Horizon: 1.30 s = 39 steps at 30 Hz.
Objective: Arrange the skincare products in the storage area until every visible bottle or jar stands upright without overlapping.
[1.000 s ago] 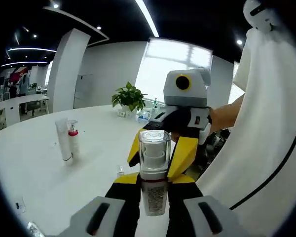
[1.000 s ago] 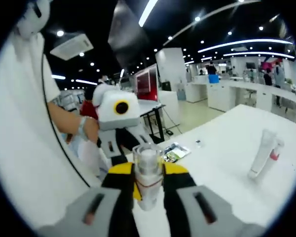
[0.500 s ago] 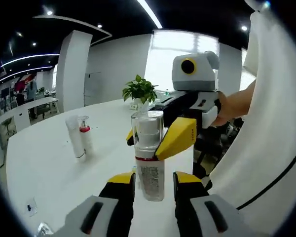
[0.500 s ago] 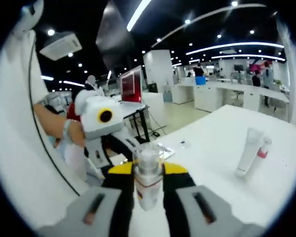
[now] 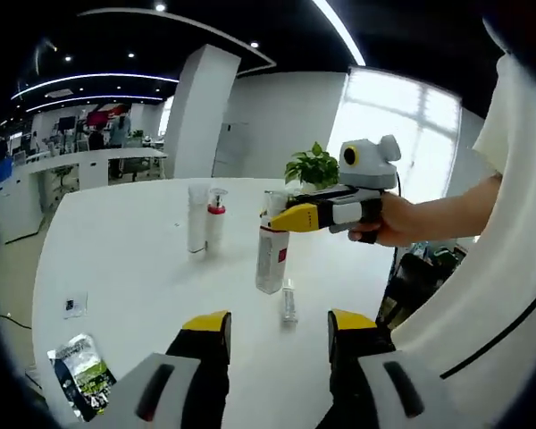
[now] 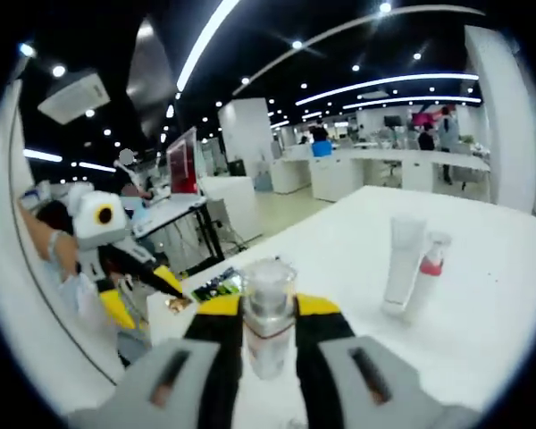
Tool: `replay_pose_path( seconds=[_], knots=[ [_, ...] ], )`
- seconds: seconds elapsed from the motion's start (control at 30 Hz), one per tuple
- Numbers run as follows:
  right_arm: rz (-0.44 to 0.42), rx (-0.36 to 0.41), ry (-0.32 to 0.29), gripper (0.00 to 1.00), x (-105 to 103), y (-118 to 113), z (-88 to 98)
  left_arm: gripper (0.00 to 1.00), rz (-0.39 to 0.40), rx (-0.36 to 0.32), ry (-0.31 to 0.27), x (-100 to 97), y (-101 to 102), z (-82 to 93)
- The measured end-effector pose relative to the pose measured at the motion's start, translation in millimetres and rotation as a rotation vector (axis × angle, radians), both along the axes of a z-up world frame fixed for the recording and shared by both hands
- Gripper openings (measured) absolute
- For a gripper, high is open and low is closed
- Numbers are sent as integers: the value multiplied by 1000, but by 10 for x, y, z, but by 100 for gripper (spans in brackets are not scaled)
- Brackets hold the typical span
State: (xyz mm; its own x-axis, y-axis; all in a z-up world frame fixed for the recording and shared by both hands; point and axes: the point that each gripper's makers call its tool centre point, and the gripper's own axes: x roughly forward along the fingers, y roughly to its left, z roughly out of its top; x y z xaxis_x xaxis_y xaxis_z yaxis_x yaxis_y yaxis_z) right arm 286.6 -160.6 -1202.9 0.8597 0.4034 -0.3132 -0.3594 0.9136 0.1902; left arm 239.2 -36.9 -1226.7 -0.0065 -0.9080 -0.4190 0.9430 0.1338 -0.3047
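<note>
One spray bottle [image 6: 267, 313] — base hidden between right tool [image 6: 268, 326] jaws.

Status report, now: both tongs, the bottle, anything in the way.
Left tongs open, clear of bottle. Right tongs shut on clear-capped bottle, upright on white table. Small vial lying beside its base; tube and red-collared bottle upright behind.

Left gripper view: sits low behind its own jaws, looks across the white table [image 5: 116, 259] toward a window wall, with the clear-capped bottle [image 5: 272, 241] a little ahead of the jaw tips and the right gripper [image 5: 297, 217] entering from the right. Right gripper view: faces roughly opposite, toward the office desks, bottle [image 6: 268, 315] right at the lens. Shared: the bottle, table, white tube pair [image 5: 204, 217] [image 6: 411, 266], left gripper [image 6: 129, 290].
</note>
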Motion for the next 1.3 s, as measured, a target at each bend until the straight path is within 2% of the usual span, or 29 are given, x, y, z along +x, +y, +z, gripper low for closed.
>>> replay_pose_path(
  seconds=[0.07, 0.13, 0.17, 0.3, 0.37, 0.43, 0.53, 0.67, 0.77, 0.83, 0.93, 1.03, 1.2, 1.3],
  knots=[
    [-18, -9, 10, 19, 68, -67, -71, 44, 13, 25, -2, -16, 78, -37],
    [-25, -21, -2, 19, 125, -108, -102, 44, 41, 20, 7, -21, 136, -41],
    [-33, -24, 0, 19, 178, -152, -151, 44, 73, 20, 55, -23, 168, -77],
    [-64, -43, 34, 19, 285, -360, -289, 44, 112, 27, 113, 4, 198, -106],
    [-76, -35, 35, 19, 324, -433, -320, 44, 110, 30, 113, 23, 179, -86],
    [-89, -46, 42, 19, 388, -525, -397, 44, 107, 36, 88, 53, 175, -32],
    [-107, -65, 34, 19, 489, -629, -469, 44, 130, 9, 77, 95, 178, 57],
    [-124, -77, 21, 19, 641, -749, -558, 44, 166, 16, 124, 60, 220, -35],
    [-111, -138, 19, 19, 733, -835, -654, 44, 141, 32, 128, -57, 218, -69],
    [-116, -129, 6, 19, 796, -881, -674, 44, 140, 40, 123, -84, 243, -85],
    [-122, -137, 3, 19, 875, -934, -720, 44, 198, 28, 160, -73, 299, -98],
    [-127, -136, 4, 19, 914, -959, -757, 44, 221, 28, 174, -68, 326, -100],
    [-121, -119, 0, 19, 937, -924, -795, 44, 234, 44, 163, -28, 361, -97],
    [-100, -123, -4, 19, 941, -900, -836, 44, 276, 27, 184, 52, 393, -89]
  ],
)
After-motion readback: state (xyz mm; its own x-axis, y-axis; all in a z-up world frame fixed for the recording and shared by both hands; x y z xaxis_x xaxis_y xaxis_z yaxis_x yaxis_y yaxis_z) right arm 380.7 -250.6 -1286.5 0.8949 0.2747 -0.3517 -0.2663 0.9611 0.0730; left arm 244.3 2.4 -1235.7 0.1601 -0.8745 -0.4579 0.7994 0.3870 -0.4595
